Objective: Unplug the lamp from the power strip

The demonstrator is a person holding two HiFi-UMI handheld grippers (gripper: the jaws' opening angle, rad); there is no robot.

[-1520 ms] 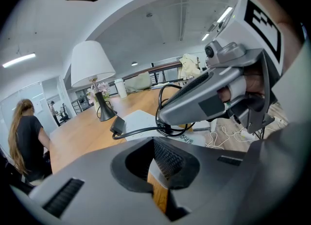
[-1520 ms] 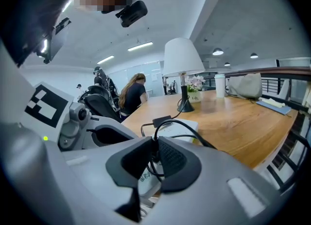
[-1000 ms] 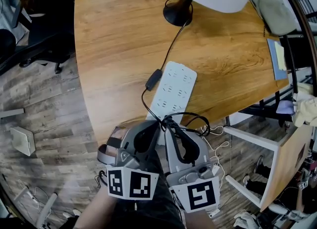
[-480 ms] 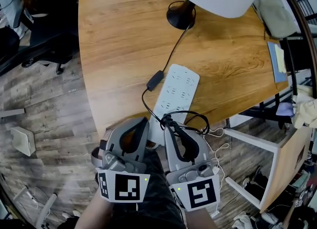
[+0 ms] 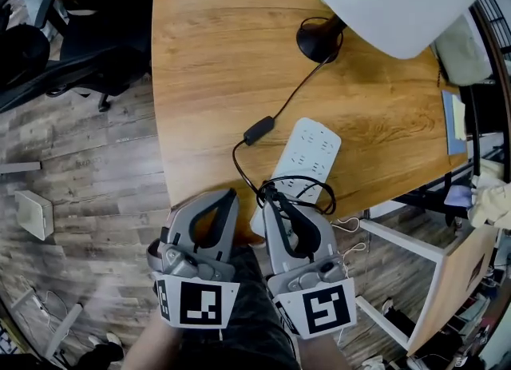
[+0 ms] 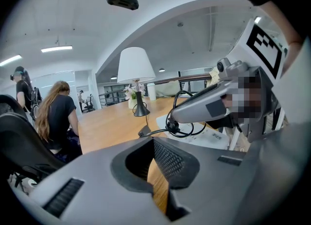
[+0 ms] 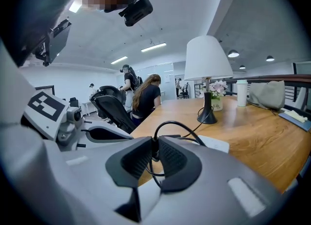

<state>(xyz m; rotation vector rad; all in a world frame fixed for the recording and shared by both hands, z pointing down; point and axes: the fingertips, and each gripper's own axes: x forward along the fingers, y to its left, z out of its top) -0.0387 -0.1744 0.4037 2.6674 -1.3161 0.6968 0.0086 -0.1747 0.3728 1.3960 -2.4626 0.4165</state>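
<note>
The lamp has a white shade point(image 5: 391, 1) and a black base point(image 5: 319, 38) on the wooden table point(image 5: 215, 57). Its black cord point(image 5: 291, 93) runs past an inline switch point(image 5: 258, 130) to the plug point(image 5: 268, 195). My right gripper point(image 5: 270, 195) is shut on that plug over the near end of the white power strip point(image 5: 307, 157). The cord loops round the jaws in the right gripper view, where the right gripper point(image 7: 154, 147) pinches it. The left gripper view shows the plug point(image 6: 173, 121) held slightly above the strip point(image 6: 209, 135). My left gripper point(image 5: 226, 195) is beside it, shut and empty.
The table's near edge lies just under both grippers. An office chair point(image 5: 72, 57) stands at the far left and a white box point(image 5: 33, 218) lies on the wood floor. A white frame point(image 5: 399, 236) and loose white cables point(image 5: 351, 232) are at the right. A seated person point(image 6: 58, 117) is at the table's far side.
My left gripper has moved left, away from the right gripper and the cord. The right gripper has kept hold of the plug. The view has shifted, so the table sits further right.
</note>
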